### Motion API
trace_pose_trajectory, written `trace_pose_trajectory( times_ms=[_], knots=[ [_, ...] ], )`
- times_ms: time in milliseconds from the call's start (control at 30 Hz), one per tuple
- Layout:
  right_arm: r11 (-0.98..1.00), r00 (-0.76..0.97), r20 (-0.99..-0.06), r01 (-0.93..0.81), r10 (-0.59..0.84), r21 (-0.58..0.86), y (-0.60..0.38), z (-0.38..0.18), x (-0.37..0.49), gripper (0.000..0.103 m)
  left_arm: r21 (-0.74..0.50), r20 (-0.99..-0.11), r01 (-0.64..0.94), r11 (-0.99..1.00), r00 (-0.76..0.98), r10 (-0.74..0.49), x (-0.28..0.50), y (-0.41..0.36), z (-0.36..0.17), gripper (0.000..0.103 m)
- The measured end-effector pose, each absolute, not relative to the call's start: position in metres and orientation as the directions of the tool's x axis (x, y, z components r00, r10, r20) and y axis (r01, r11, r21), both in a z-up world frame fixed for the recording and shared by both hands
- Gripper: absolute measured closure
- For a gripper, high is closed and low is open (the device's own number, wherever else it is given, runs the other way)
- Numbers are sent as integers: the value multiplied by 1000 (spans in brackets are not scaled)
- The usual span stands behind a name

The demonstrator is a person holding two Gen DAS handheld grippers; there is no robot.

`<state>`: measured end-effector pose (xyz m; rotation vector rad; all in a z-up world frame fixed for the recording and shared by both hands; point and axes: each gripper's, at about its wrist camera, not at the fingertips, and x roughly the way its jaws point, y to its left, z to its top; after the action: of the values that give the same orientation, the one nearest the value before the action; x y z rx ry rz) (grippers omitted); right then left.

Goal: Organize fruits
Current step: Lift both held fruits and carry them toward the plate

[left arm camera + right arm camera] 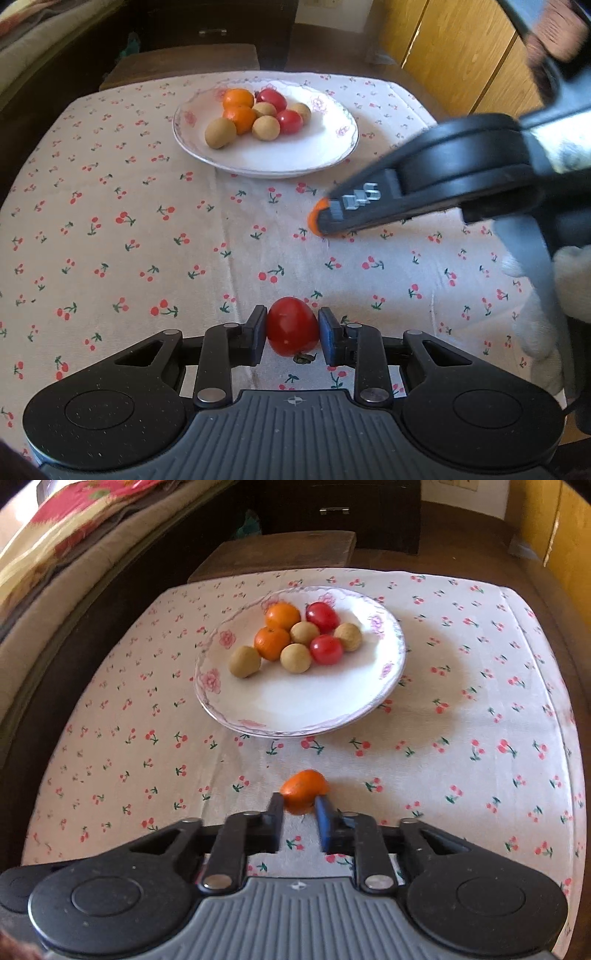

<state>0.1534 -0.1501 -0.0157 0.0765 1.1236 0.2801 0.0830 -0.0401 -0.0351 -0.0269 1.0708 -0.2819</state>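
Left tool grips a smooth red cherry tomato between its two pads, low over the near edge of the counter, which is covered by a white cloth printed with small red cherries. The pads press on the tomato's sides, near its widest part, which looks like a hold chosen to keep the round, slick skin from squirting out. A small dark stem scrap lies just under it.

Right tool is closed on a small orange mandarin-like fruit, catching it only at the fingertips; most of the fruit sticks out beyond the pads. From the left wrist view the same right tool comes in from the right edge of the counter with only an orange sliver showing at its tip, close to the cloth. That shallow pinch may be less secure than the left one.

Toward the far edge of the counter sits a white, flower-rimmed ceramic plate. It already holds two orange fruits, two red tomatoes and four tan round fruits clustered in its far half, leaving the near half bare. Judging by that, both held fruits are meant for the plate, and the open near side gives room to set them down without knocking the pile.
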Motion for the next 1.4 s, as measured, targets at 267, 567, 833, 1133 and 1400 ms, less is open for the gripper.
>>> trace_pose_trajectory(
  times_ms=[267, 567, 833, 1133, 1400],
  knots=[
    [962, 412, -872, -167, 266, 215, -159, -15, 154, 84, -170, -864, 181, 969, 445, -235, 86, -35, -35, 65],
    [962, 406, -875, -178, 265, 209, -137, -21, 168, 77, -189, -872, 164, 968, 426, -242, 91, -27, -42, 65],
    [969, 395, -887, -156, 237, 190, -140, -33, 176, 75, -174, -872, 177, 969, 429, -235, 91, -29, -41, 65],
    [965, 383, -892, -196, 238, 174, -140, -27, 162, 77, -140, -879, 208, 968, 424, -218, 81, -34, -38, 66],
    [966, 419, -876, -192, 240, 173, -155, -11, 148, 77, -133, -870, 214, 968, 442, -217, 81, -37, -30, 66]
  ],
)
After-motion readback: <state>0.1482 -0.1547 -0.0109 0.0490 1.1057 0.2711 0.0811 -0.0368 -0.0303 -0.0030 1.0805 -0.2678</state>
